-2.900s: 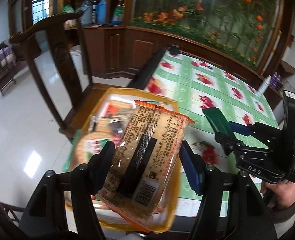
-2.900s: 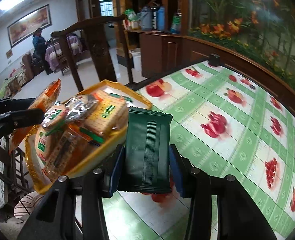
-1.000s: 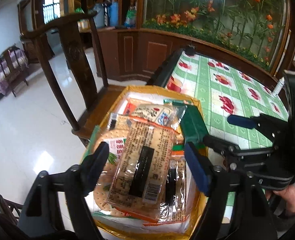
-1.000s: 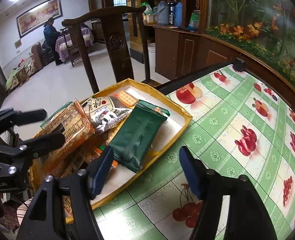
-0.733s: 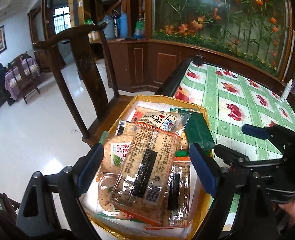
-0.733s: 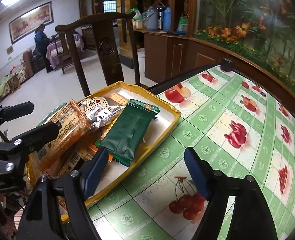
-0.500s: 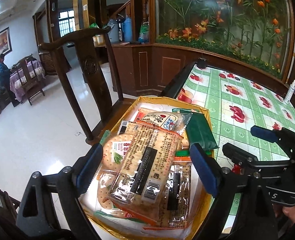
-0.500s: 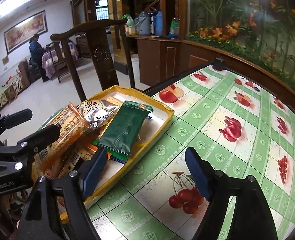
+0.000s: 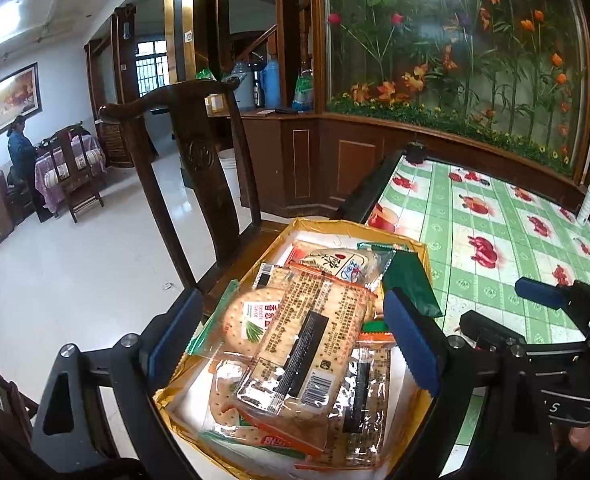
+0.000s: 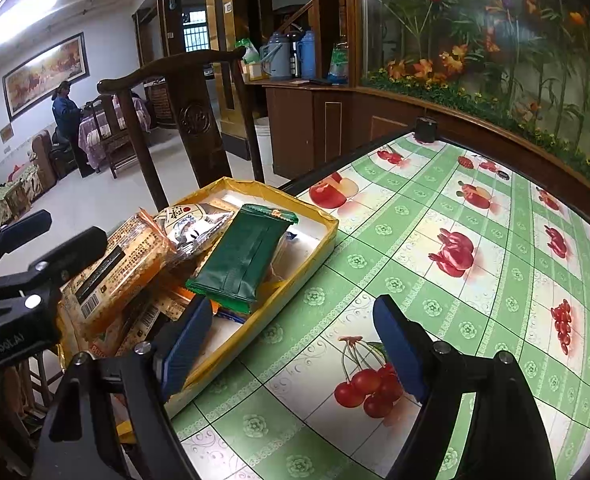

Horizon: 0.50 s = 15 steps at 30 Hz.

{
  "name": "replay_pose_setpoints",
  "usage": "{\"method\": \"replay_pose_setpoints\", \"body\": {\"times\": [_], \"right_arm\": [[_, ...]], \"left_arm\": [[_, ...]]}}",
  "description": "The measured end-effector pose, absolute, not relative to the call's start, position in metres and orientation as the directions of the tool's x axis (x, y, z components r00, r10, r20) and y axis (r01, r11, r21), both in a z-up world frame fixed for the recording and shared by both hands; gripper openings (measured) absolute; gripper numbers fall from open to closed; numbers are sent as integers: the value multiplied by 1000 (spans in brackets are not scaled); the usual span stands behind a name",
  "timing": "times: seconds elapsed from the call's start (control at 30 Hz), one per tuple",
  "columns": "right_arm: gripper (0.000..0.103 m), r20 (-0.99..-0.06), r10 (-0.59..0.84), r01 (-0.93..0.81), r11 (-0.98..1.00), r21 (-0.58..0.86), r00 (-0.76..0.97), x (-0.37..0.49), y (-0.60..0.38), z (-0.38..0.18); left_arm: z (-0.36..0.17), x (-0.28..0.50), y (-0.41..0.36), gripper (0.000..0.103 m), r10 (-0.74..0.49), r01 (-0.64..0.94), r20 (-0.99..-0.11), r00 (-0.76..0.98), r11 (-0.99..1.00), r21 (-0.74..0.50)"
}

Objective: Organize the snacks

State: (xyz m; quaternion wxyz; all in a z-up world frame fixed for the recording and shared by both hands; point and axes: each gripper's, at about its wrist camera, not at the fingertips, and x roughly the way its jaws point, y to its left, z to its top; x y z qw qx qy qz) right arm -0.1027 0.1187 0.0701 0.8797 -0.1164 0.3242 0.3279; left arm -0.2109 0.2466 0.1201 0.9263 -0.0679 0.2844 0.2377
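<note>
Snack packets were seen piled in a shallow yellow-rimmed tray (image 10: 327, 236) that stood at the left edge of the table (image 10: 475, 288), near its front corner, partly overhanging the edge. A clear cracker packet (image 9: 307, 340) with a black stripe and barcode lay on top of the heap at the tray's near end. A dark green packet (image 10: 243, 260) was propped across the other packets on the side nearer the table's middle, and a silver-white packet (image 10: 191, 224) lay toward the far end. The left gripper (image 9: 291, 340) was held above the near end of the tray, its jaws opening and nothing pressed between the blue pads; the cracker packet lay free beneath them. The right gripper (image 10: 291, 340) was held over the green fruit-patterned tablecloth just beside the tray, its jaws also opening and empty. A dark wooden chair (image 9: 199, 160) stood beyond the table's left edge.
</note>
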Motion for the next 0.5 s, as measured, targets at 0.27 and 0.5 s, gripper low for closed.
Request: {"method": "replay_pose_setpoints", "body": {"times": [0.27,0.5], "right_arm": [[83,-647,499,-649,761,9,577,-102,116,70],[83,-652,497,-648,761,11,572,-102,115,68]], "left_arm": [[121,-213,245,94,443,-498,-538,717,866,49],[119,-208,236,94,474,-498,-541,695,859,113]]}}
